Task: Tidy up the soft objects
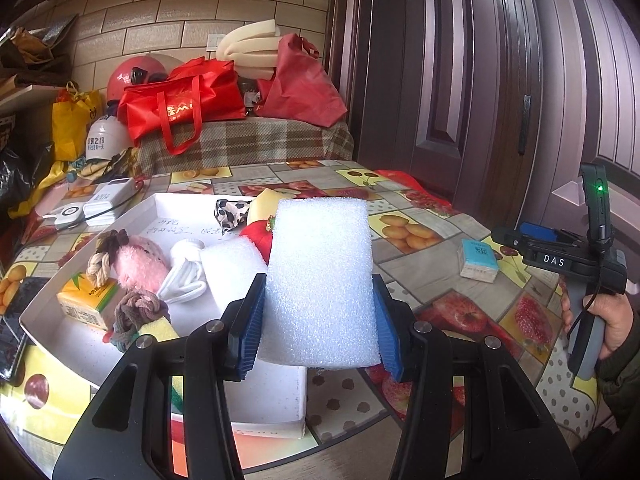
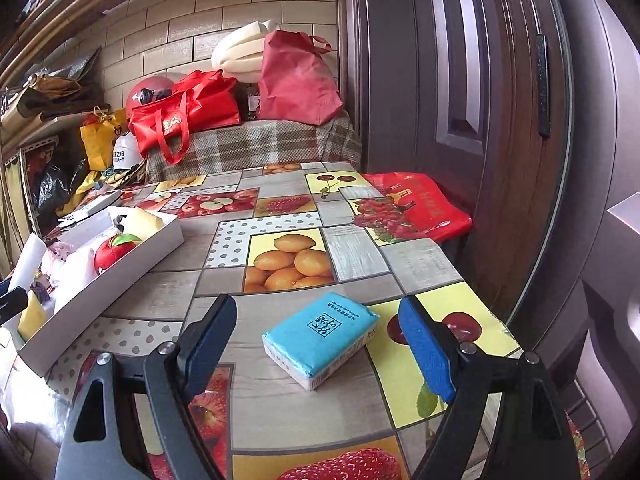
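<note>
Soft, even daylight fills both wrist views, with colours vivid and focus sharp across the fruit-print tablecloth (image 2: 288, 216). Glare whitens the near-left corner in the right wrist view. Faint shadows sit under the blue tissue pack (image 2: 320, 336). Fisheye distortion bows the dark door (image 1: 480, 80) and brick wall (image 1: 180, 12); corners vignette to black.

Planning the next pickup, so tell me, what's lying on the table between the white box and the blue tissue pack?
Nothing: between the white box and the blue tissue pack only bare fruit-print tablecloth shows, clearest in the right wrist view.
</note>
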The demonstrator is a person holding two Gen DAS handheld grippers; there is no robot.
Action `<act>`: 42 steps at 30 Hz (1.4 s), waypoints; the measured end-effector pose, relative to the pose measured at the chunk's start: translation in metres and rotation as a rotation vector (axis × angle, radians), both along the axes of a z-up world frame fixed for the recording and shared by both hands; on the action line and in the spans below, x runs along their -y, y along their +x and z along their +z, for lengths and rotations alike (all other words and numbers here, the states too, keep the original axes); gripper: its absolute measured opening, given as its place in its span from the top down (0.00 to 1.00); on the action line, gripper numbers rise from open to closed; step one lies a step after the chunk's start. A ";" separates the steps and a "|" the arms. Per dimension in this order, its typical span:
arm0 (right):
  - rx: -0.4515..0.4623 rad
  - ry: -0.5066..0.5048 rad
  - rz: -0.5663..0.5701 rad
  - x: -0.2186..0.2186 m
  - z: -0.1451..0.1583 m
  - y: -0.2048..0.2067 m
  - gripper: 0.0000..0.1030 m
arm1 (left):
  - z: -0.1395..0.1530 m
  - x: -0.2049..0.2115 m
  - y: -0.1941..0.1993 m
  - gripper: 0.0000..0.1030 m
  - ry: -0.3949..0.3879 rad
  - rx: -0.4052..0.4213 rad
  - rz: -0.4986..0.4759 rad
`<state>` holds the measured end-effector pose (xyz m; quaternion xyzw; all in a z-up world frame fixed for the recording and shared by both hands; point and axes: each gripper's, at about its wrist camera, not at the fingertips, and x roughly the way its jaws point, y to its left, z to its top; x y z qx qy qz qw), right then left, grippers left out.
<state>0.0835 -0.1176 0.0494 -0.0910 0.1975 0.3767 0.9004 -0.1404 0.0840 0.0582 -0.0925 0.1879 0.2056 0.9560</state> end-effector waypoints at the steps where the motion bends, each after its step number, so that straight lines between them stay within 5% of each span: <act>1: -0.002 0.002 0.001 0.000 0.000 0.001 0.19 | 0.000 0.000 0.000 0.53 0.000 0.000 0.000; 9: -0.041 0.047 0.021 0.007 0.002 0.006 0.18 | 0.000 0.000 0.000 0.53 -0.002 0.000 -0.001; 13: -0.096 0.085 0.024 0.019 0.002 0.014 0.00 | 0.002 0.001 0.001 0.53 -0.001 -0.001 -0.005; 27: -0.117 0.026 -0.064 0.058 0.007 0.032 0.00 | 0.002 0.002 0.002 0.53 -0.001 0.000 -0.005; 30: -0.180 0.033 -0.073 0.063 0.002 0.040 0.00 | 0.002 0.002 0.002 0.53 -0.001 -0.003 -0.005; 36: -0.239 -0.061 -0.040 0.012 -0.005 0.034 0.00 | 0.002 0.004 0.004 0.53 -0.002 -0.004 -0.005; 42: -0.290 -0.246 -0.149 -0.054 -0.031 0.051 0.00 | 0.003 0.005 0.004 0.53 -0.002 0.000 -0.007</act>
